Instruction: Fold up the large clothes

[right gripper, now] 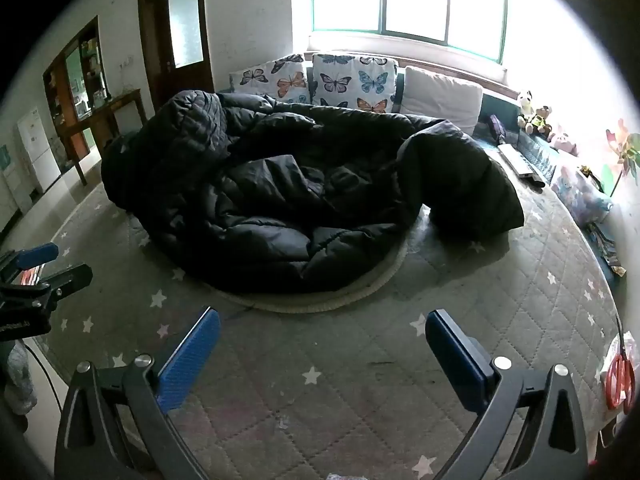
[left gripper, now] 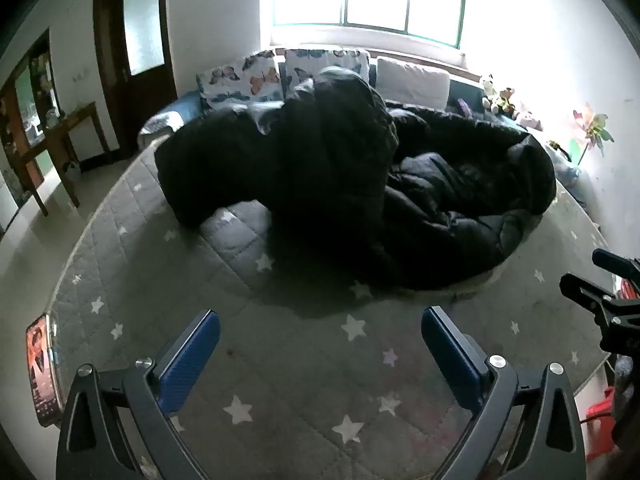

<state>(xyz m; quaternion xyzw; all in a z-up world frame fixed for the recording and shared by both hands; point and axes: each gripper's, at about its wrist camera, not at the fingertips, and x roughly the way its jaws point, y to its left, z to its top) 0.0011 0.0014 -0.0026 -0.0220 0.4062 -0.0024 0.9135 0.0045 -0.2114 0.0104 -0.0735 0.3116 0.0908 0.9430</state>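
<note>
A large black puffer coat (left gripper: 352,184) lies crumpled in a heap on a grey star-patterned quilted bed (left gripper: 280,360). In the right wrist view the coat (right gripper: 288,200) spreads across the middle, one sleeve bulging at the right. My left gripper (left gripper: 320,340) hangs open over bare quilt in front of the coat, apart from it, with nothing between its blue pads. My right gripper (right gripper: 322,340) is likewise open and empty above the bed (right gripper: 360,400), short of the coat's near hem. Each gripper shows at the edge of the other's view: the right gripper (left gripper: 600,296) and the left gripper (right gripper: 36,276).
Butterfly cushions (right gripper: 320,80) and a white pillow (right gripper: 440,94) line the headboard under a bright window. Soft toys (right gripper: 534,114) sit at the far right. A phone (left gripper: 42,368) lies at the bed's left edge, red scissors (right gripper: 619,380) at its right edge. A wooden table (left gripper: 68,136) and door stand left.
</note>
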